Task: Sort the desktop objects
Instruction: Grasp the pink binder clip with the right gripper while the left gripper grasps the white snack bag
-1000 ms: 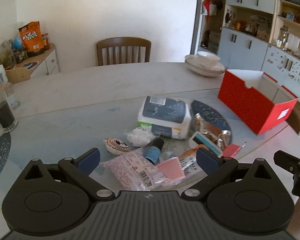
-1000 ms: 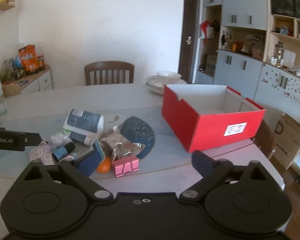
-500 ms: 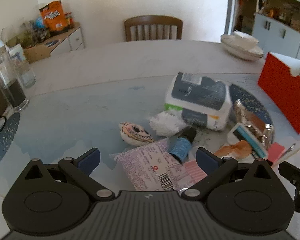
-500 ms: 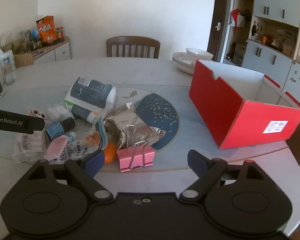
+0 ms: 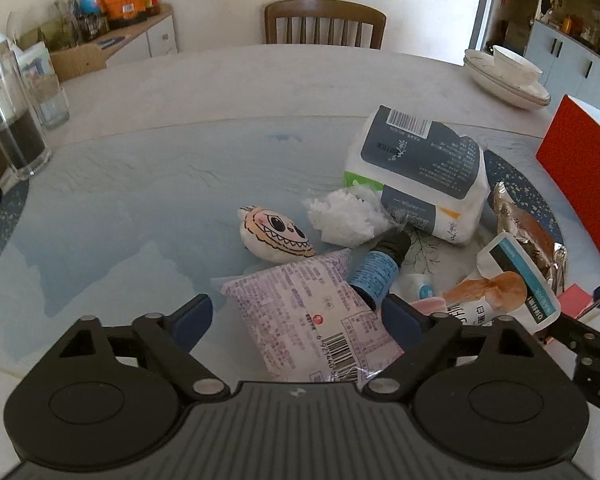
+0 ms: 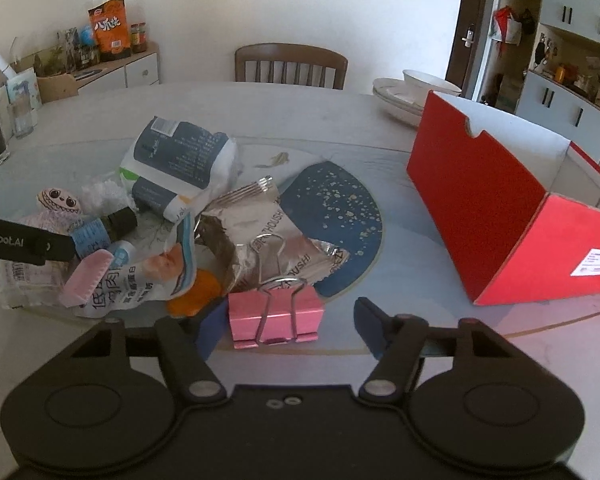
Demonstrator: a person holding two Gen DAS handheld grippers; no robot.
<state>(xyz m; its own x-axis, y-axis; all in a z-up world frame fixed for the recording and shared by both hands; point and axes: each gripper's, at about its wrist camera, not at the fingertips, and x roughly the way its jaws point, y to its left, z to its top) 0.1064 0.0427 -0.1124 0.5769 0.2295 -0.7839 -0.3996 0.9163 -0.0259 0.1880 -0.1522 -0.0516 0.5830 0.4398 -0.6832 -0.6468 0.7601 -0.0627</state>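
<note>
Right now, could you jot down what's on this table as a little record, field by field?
surface: round table
pile: tissue pack, purple packet, blue bottle, plush toy, foil bag
container: red box, open, right of pile
left gripper: open, over purple packet
right gripper: open, around pink clip

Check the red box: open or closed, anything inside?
Open. The red box has no lid on top, and its white inner walls show in the right wrist view. Cannot tell the contents: its floor is hidden.

A home dining room: wooden chair at the table, stacked dishes, cupboards.
</note>
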